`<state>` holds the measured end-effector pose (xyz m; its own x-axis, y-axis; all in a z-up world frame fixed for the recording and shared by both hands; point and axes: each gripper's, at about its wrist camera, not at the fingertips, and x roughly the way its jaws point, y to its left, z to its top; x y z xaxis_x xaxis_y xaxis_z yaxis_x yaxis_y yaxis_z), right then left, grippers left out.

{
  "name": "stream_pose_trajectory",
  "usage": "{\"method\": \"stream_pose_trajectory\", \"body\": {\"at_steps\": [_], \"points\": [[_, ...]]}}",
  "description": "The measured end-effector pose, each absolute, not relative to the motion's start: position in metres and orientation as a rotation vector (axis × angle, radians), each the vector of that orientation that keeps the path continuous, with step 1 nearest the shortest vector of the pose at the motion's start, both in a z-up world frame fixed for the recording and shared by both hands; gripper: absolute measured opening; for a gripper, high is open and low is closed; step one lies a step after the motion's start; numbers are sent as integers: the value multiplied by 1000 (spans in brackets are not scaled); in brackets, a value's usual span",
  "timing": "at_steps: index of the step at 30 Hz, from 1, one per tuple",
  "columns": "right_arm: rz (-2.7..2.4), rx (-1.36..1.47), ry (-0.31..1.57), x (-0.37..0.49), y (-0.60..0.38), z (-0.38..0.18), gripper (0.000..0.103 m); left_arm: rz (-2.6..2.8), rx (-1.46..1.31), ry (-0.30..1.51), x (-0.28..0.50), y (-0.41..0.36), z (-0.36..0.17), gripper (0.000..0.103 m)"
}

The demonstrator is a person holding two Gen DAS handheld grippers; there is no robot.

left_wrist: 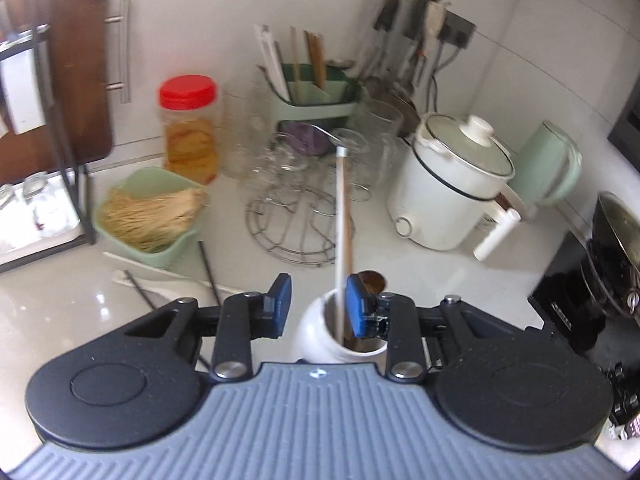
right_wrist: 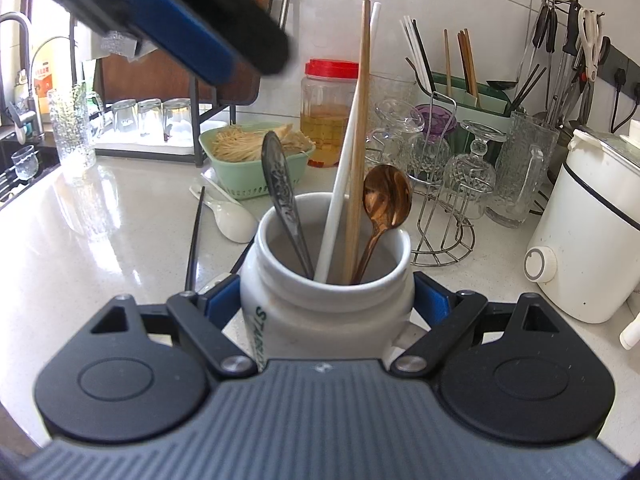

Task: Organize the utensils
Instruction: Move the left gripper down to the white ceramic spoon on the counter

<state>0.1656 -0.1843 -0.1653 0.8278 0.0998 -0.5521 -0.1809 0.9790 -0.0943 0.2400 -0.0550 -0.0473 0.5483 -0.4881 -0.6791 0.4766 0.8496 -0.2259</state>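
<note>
Home kitchen: white countertop [right_wrist: 100,220], tiled wall, sink tap [right_wrist: 18,40], electric cooker [left_wrist: 452,184], kettle [left_wrist: 552,164], hanging utensils [right_wrist: 568,52], drying glasses [right_wrist: 148,118], chopstick caddy [left_wrist: 312,88].

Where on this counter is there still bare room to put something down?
The widest bare patch is the white counter left of the ceramic jar, between the sink edge and the white spoon. A smaller strip lies between the wire glass rack and the white cooker. Along the back wall it is crowded: green basket, red-lidded jar, glasses, utensil caddy.
</note>
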Motion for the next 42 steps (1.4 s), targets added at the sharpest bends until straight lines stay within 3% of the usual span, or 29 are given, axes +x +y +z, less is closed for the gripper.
{"method": "stream_pose_trajectory", "body": {"at_steps": [7,13,23,38,42], "points": [[144,-143,583,167,-184,-165,91,-432,-38,784,244,-17,-48,36],[127,-143,589,165,-185,-165,91,-385,-50,879,256,1,-85,36],[104,-137,596,162,-187,-164,91,-429,-1,1033,283,-21,-153,36],[84,-129,599,158,-188,-164,91,-430,187,1107,300,-64,-200,36],[84,-128,598,158,-188,-163,91,-420,199,1107,304,-67,-204,31]]}}
